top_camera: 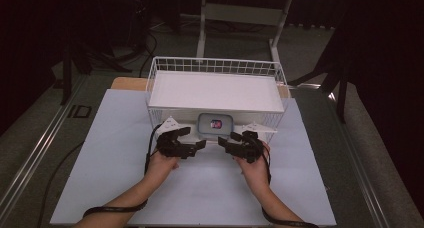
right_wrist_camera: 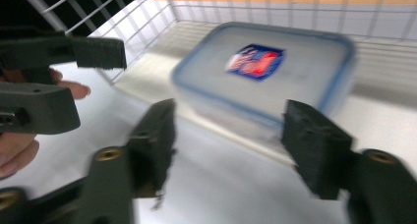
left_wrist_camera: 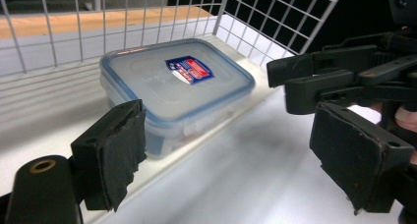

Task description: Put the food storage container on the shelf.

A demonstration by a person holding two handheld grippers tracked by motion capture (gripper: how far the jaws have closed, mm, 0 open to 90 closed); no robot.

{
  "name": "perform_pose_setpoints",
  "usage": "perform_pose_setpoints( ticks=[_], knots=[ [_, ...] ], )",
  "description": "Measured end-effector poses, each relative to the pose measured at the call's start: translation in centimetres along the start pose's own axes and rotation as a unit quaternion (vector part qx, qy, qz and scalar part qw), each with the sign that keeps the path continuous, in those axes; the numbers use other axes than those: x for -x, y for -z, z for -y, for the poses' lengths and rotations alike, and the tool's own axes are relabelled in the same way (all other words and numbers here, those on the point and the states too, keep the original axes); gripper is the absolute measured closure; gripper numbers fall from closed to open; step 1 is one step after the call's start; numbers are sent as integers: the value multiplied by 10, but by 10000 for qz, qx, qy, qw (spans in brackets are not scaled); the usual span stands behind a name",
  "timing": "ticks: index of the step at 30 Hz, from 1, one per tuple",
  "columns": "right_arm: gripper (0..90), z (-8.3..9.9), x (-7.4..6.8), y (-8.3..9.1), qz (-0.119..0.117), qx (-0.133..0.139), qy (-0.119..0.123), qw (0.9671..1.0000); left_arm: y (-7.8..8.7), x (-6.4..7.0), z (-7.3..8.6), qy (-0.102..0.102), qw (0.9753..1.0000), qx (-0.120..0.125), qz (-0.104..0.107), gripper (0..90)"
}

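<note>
You're at approach: both grippers, left (top_camera: 199, 147) & right (top_camera: 224, 142), jaws wide, empty. Next, close in on container (top_camera: 215, 125) under the wire shelf (top_camera: 215, 90).

No legible text; a blue-and-red label (left_wrist_camera: 189, 70) on the container lid (left_wrist_camera: 172, 84), lettering too small.

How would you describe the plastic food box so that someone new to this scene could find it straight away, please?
Start at the white wire basket at the far end of the white table top. Look under its white shelf, at the open front of the lower level. There sits the clear lidded box with a blue seal and a red-and-blue label, between the left gripper and the right gripper, both open.
</note>
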State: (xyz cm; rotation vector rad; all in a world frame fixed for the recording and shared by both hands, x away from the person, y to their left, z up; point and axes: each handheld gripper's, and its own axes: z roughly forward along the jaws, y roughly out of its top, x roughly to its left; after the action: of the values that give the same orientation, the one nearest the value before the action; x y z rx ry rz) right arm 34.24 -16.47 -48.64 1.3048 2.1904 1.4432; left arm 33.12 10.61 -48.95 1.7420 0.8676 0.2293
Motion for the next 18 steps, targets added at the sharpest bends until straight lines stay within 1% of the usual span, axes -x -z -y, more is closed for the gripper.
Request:
perform_pose_setpoints(
  ticks=[1, 2, 3, 4, 5, 6, 7, 8, 9, 10, 11, 12, 13, 14, 15, 16, 17, 18],
  knots=[
    [429, 1, -4, 0, 39, -14, 58, 10000, 5, 2, 0, 5, 10000, 29, 35, 107],
    [429, 1, -4, 0, 39, -14, 58, 10000, 5, 2, 0, 5, 10000, 29, 35, 79],
    [455, 2, -7, 0, 101, -3, 94, 9999, 14, 6, 2, 6, 9999, 2, 103, 79],
    [509, 4, -12, 0, 147, -56, 164, 9997, 19, 8, 3, -14, 10000, -8, 98, 41],
    [548, 4, -13, -1, 172, -63, 184, 9997, 23, 11, 5, -47, 10000, 2, 83, 27],
    [579, 5, -13, -2, 158, -138, 201, 9996, 27, 13, 6, -92, 9999, -9, 78, 26],
    [613, 6, -12, -4, 172, -193, 237, 9994, 31, 15, 8, -181, 9998, -14, 36, 26],
    [613, 6, -12, -4, 172, -193, 237, 9994, 31, 15, 8, -181, 9998, -14, 36, 26],
    [653, 7, -12, -6, 198, -215, 263, 9992, 38, 19, 12, -356, 9993, -36, -67, 26],
    [765, 9, -11, -9, 219, -307, 304, 9988, 41, 20, 14, -391, 9992, -32, -102, 22],
    [815, 9, -11, -10, 227, -337, 318, 9987, 44, 20, 17, -358, 9993, 15, -87, 22],
    [866, 10, -10, -12, 242, -403, 324, 9984, 47, 21, 20, -286, 9995, 66, -84, 22],
    [899, 11, -10, -14, 243, -440, 334, 9982, 49, 21, 23, -201, 9997, 84, -99, 13],
    [900, 12, -10, -16, 252, -469, 346, 9980, 50, 21, 27, -174, 9997, 85, -129, 13],
    [900, 12, -9, -19, 237, -532, 334, 9977, 51, 21, 31, -189, 9996, 121, -176, 13],
    [900, 13, -9, -21, 255, -559, 339, 9975, 51, 21, 34, -259, 9992, 123, -262, 13],
    [900, 14, -8, -23, 281, -566, 385, 9973, 50, 21, 37, -331, 9989, 30, -335, 13],
    [900, 14, -8, -26, 287, -624, 358, 9970, 50, 20, 39, -309, 9990, 0, -327, 12]
  ],
)
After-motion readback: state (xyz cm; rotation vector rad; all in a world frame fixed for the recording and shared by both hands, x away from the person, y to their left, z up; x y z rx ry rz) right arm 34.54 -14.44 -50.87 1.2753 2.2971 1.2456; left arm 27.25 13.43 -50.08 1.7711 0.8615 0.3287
